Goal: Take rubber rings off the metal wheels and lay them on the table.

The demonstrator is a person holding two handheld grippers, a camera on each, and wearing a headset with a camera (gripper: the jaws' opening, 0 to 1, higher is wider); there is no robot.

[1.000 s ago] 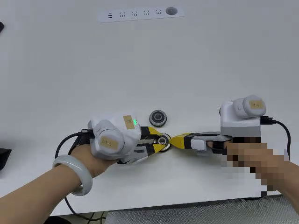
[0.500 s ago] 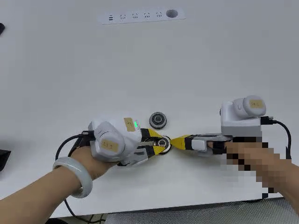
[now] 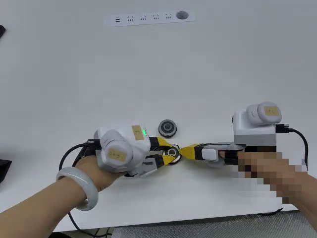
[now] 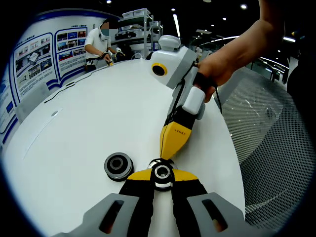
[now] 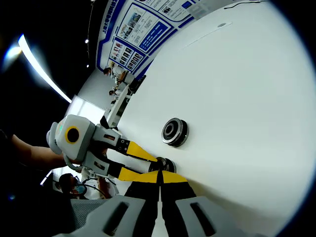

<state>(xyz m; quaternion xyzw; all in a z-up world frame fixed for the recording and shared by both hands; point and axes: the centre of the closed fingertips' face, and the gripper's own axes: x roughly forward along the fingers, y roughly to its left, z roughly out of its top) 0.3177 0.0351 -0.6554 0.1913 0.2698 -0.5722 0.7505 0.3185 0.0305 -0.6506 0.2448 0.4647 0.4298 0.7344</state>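
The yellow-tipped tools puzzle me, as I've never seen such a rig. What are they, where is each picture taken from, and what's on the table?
They are grippers that a person holds, one on each side. The wide picture comes from a headset camera; the round ones from a camera on each gripper. On the white table lie a second wheel and a power strip. The left gripper clamps a small metal wheel; the right gripper, jaws shut, has its tips at that wheel's edge.

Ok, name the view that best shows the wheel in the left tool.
The left gripper view: the wheel faces the camera, hub visible, clamped in the left tool. In the head view it is small and half covered. In the right gripper view its edge peeks past the right tool.
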